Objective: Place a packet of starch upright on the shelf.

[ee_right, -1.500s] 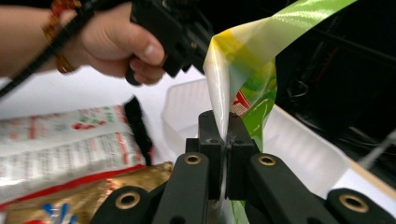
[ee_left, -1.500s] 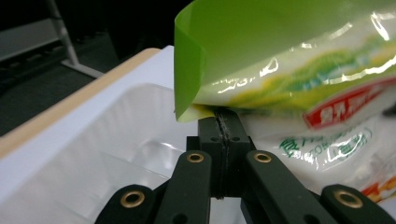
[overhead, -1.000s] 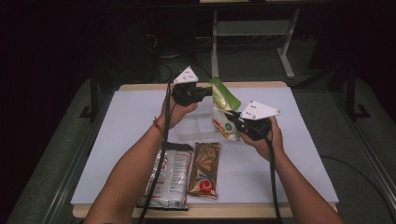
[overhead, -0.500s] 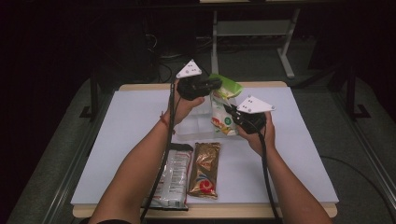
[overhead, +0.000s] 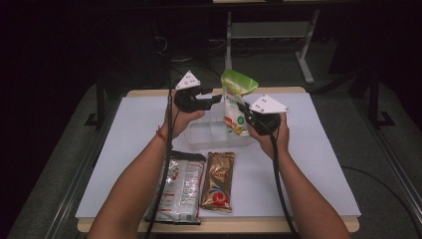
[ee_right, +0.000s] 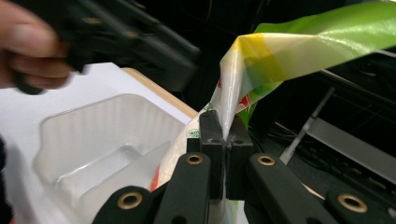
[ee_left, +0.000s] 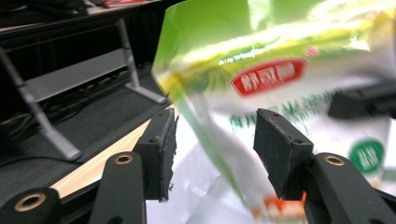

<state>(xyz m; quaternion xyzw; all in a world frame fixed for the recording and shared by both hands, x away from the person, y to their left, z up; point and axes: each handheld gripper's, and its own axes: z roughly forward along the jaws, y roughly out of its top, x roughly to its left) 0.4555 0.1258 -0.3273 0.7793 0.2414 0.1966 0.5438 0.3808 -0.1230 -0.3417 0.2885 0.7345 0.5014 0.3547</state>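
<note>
Green-and-white snack pouch (overhead: 235,102) hangs upright over the clear plastic tray (overhead: 209,135) on the bench (overhead: 318,149) — the right claw (ee_right: 223,140) pinches its edge, while the left claw (ee_left: 215,154) has just been opening, its pads clear of the pouch between them.

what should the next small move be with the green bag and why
Probably lower the green snack bag into the clear tray with the right gripper. Its jaws are clamped on the bag, which hangs upright just above the tray. The left gripper has just been opening; its pads stand apart and do not press the film, so the right alone carries it. Two more packets wait near the table's front edge.
</note>
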